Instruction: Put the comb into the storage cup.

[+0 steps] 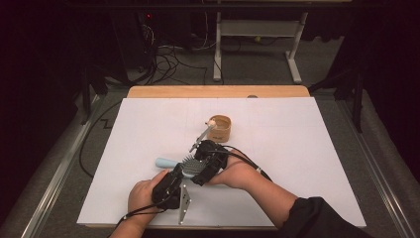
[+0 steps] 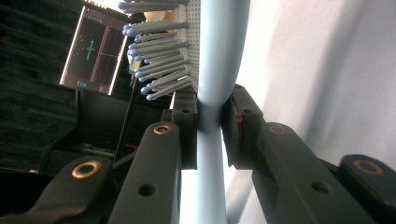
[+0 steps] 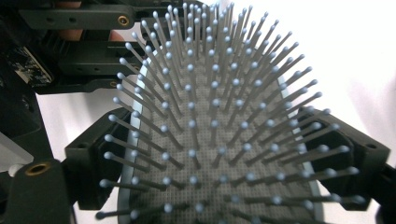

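A light-blue hairbrush point(image 1: 189, 167) with grey bristles is held just above the white sheet, its handle end point(image 1: 162, 162) pointing left. My left gripper point(image 1: 179, 174) is shut on the thin neck of the handle point(image 2: 210, 177), one pad pressed on each side, just below the bristles point(image 2: 159, 60). My right gripper point(image 1: 197, 167) comes in from the right, and its wide jaws flank the brush head point(image 3: 215, 140). The pads sit close beside the rim without visibly pressing on it. The left gripper point(image 3: 79, 46) shows behind the head in the right gripper view.
A small round wooden cup point(image 1: 221, 128) stands behind the grippers with a pale stick point(image 1: 202, 135) leaning out of it toward them. The white sheet point(image 1: 307, 148) covers a wooden table; its front edge is just under both hands.
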### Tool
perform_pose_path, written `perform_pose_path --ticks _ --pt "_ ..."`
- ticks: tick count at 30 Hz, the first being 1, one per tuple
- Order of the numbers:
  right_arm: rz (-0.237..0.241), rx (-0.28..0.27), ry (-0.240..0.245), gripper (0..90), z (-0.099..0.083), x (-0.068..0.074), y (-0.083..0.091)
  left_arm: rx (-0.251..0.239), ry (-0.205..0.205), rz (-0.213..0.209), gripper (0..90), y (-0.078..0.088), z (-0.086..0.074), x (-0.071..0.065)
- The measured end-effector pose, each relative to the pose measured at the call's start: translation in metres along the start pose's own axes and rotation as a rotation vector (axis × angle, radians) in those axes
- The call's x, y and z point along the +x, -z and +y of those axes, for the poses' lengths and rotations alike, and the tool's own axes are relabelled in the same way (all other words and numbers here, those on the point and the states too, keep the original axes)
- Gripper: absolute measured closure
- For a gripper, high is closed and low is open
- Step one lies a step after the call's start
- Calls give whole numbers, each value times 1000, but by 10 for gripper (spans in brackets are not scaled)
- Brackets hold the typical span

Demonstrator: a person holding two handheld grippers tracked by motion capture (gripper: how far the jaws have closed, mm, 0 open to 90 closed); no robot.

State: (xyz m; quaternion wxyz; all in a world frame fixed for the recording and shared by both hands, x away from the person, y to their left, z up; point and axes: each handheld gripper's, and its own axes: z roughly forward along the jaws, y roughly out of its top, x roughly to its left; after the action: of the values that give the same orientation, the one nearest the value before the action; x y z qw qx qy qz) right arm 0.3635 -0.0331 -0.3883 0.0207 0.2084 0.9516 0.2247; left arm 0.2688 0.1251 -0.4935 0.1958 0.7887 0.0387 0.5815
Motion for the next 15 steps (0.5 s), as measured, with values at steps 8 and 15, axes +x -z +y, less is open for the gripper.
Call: perform_pose_path --ticks 8,15 --pt "8 8 13 72 0 -1 4 3 3 2 771 0 0 1" --pt "10 6 16 0 -1 -2 8 6 -1 5 772 0 -1 0"
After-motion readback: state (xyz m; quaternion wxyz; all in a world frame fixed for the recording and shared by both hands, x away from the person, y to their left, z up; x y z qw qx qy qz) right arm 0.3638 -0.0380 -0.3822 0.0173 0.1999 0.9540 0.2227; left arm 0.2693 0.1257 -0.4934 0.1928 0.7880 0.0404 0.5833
